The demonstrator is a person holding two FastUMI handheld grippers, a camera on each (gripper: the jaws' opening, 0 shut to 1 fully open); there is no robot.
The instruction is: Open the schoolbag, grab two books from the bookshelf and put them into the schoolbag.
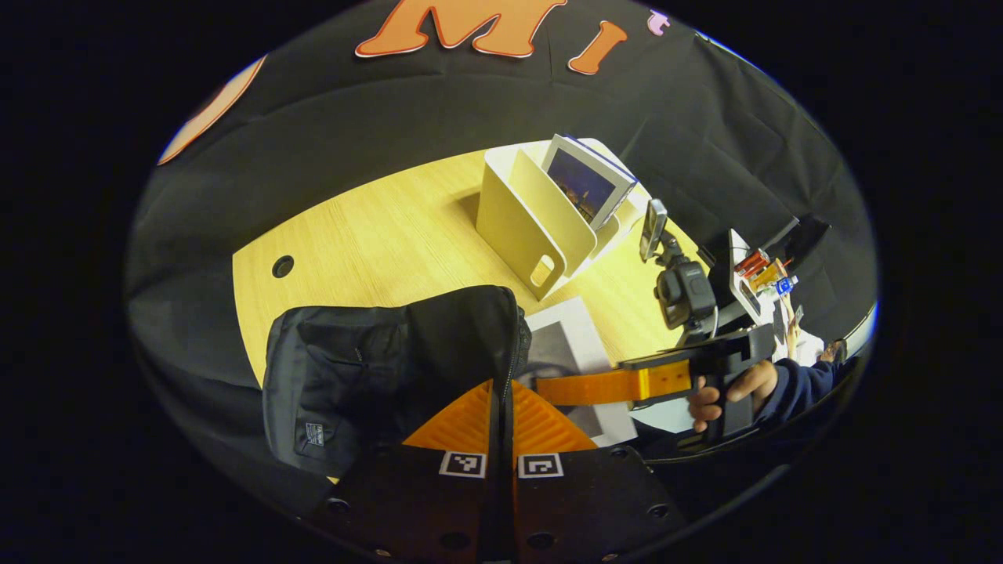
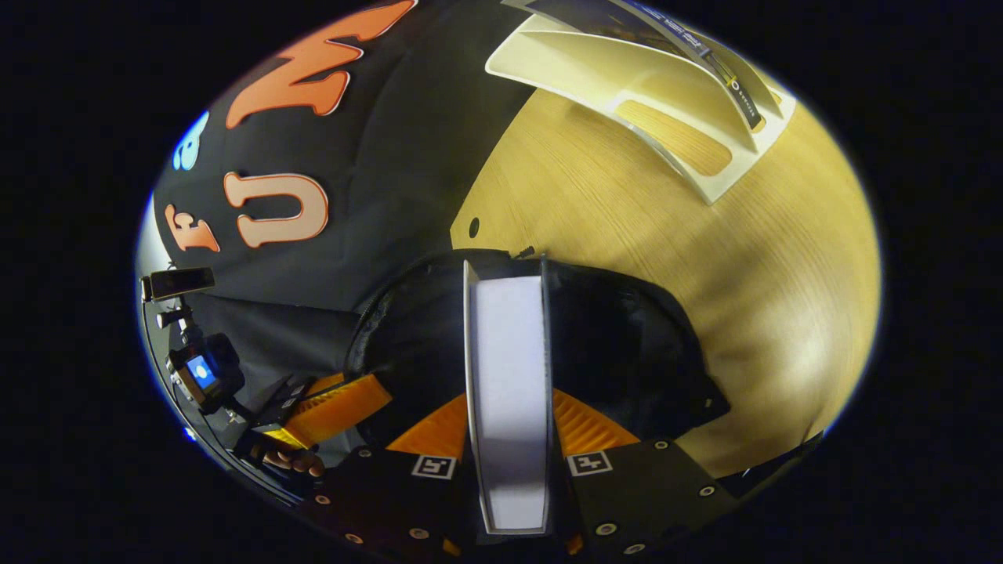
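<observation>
The black schoolbag (image 1: 368, 368) lies on the wooden table, its mouth (image 2: 619, 337) gaping open. My left gripper (image 1: 501, 395) is shut on the bag's zipper rim, holding that side up; it also appears at the lower left (image 2: 349, 403) of the right gripper view. My right gripper (image 2: 509, 399) is shut on a white-covered book (image 2: 509, 368), seen edge-on, with its far end inside the bag's mouth. In the left gripper view that gripper (image 1: 548, 388) comes in from the right, held by a hand (image 1: 725, 395), with the book (image 1: 568, 345) beside the bag. Another book (image 1: 588, 184) stands in the cream bookshelf (image 1: 525, 223).
The bookshelf (image 2: 682, 117) stands beyond the bag towards the table's far edge. A round cable hole (image 1: 283, 266) is in the tabletop at the left. A camera on a stand (image 1: 686, 290) and a small rack of items (image 1: 760, 270) are off to the right.
</observation>
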